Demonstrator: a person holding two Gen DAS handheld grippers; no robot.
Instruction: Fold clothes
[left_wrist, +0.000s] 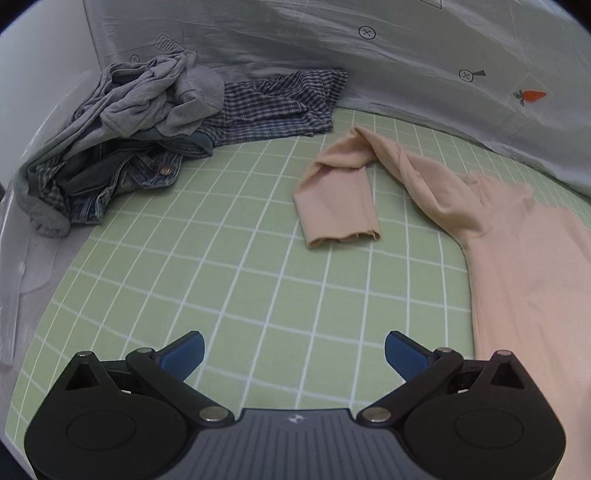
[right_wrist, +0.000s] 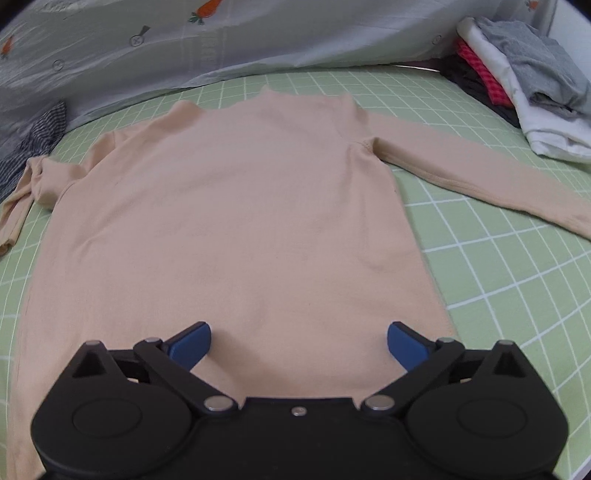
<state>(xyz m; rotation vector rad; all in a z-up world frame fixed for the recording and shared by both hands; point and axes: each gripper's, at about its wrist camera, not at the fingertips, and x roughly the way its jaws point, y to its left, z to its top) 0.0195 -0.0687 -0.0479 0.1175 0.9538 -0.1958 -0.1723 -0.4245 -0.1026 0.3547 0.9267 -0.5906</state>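
Lying flat on the green checked sheet (right_wrist: 498, 295), the beige long-sleeved top (right_wrist: 236, 206) seems not yet folded, its left sleeve (left_wrist: 338, 192) crumpled, while the left gripper (left_wrist: 294, 356) and right gripper (right_wrist: 298, 345) hang wide open and empty, and an unfolded pile (left_wrist: 122, 140) waits far left.

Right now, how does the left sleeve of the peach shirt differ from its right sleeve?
The left sleeve is bent back on itself, its cuff pointing toward the camera; the right sleeve lies straight, stretched out to the side. The left sleeve is twisted and bunched near its bend; the right sleeve lies flat and smooth. Both lie on the green checked sheet, and neither is folded onto the shirt's body yet.
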